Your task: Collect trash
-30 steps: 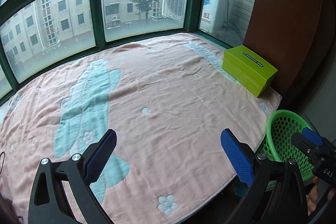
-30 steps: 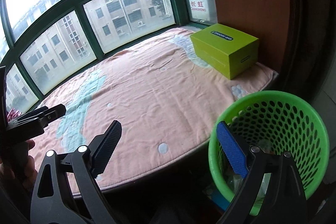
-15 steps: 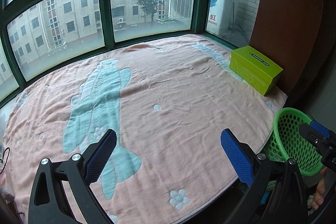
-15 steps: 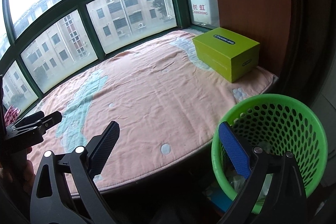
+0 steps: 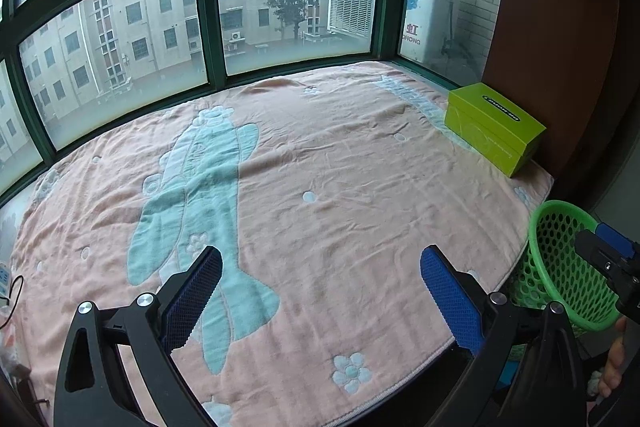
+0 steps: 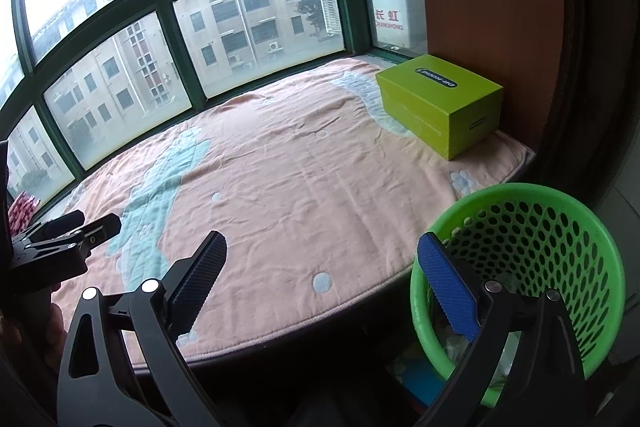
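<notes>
A green perforated waste basket (image 6: pixel 532 259) stands on the floor at the right end of the window seat, with pale crumpled trash (image 6: pixel 460 343) at its bottom. It also shows in the left wrist view (image 5: pixel 560 267). My right gripper (image 6: pixel 320 279) is open and empty, its right finger over the basket's near rim. My left gripper (image 5: pixel 320 291) is open and empty above the front of the pink blanket (image 5: pixel 340 187). No loose trash shows on the blanket.
A lime-green box (image 6: pixel 440 103) sits on the blanket's far right corner by a brown wall panel (image 6: pixel 488 7). Green-framed windows (image 5: pixel 208 27) ring the far side. The other gripper shows at each view's edge, left gripper (image 6: pixel 60 235) and right gripper (image 5: pixel 608 263).
Both grippers have drawn back and risen a little, so more of the blanket and window shows. Both stay open and empty.
</notes>
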Motion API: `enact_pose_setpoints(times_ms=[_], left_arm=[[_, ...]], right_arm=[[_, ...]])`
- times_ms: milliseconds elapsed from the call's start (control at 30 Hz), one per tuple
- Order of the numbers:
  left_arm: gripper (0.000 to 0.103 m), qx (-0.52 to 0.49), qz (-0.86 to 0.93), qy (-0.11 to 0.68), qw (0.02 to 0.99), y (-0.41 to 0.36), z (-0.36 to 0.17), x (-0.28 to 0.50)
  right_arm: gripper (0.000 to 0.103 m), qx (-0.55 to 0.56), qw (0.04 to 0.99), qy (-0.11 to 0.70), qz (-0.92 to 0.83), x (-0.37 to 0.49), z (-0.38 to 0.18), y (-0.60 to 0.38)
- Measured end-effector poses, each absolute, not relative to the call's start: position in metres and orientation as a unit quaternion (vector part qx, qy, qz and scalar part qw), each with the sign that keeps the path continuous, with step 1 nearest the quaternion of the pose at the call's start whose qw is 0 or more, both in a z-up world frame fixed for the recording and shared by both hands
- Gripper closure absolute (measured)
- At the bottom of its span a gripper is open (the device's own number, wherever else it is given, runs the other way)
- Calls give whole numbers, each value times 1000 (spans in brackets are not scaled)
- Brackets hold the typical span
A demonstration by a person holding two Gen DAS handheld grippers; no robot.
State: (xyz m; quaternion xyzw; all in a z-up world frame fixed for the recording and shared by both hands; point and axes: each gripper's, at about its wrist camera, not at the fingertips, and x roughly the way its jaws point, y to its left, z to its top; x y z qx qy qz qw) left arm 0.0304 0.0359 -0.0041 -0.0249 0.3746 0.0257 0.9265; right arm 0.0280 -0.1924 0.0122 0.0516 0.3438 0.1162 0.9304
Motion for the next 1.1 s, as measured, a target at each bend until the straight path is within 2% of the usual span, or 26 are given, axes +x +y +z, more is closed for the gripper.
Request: enact_pose_setpoints(times_ms=[1100], left_arm=[[7,-43,15,363,931,39,2,19]], right_arm=[[7,45,933,333,132,25,11,-184]])
